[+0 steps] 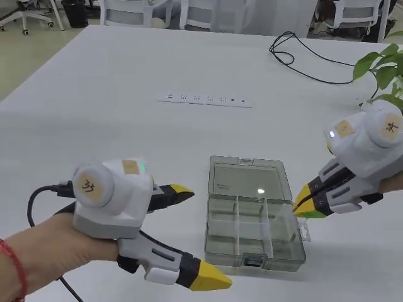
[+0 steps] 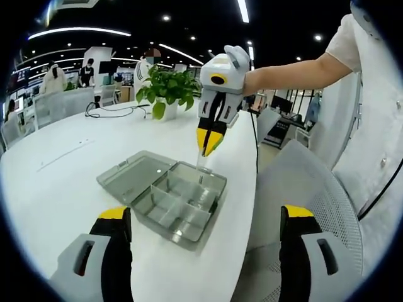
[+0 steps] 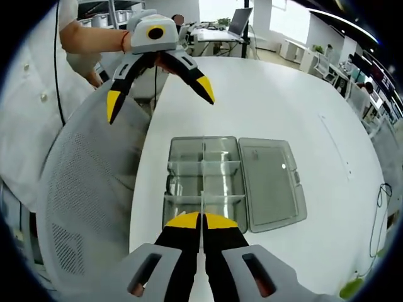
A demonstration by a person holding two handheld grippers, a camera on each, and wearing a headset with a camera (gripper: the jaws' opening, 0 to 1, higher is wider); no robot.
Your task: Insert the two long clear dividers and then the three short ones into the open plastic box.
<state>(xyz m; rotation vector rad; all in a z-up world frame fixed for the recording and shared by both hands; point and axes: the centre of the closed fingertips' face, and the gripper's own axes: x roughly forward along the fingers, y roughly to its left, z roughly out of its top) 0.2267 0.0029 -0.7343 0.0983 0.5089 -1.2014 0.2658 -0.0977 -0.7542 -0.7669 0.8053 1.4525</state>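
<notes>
Left tool (image 1: 203,234) gapes wide; right tool (image 1: 304,204) pinches divider (image 2: 202,165) above white table (image 1: 94,94); chairs (image 1: 126,12) beyond.

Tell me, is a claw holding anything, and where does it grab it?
The right gripper pinches a clear divider by its top edge, above the open box. The left gripper is open and empty.

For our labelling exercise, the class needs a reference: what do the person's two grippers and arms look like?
Both the left gripper and right gripper have white-and-grey bodies, black jaws with yellow tips, and round tan stickers with handwritten marks. A black cable trails from the left one. A red wrist cord and white short sleeve are worn.
</notes>
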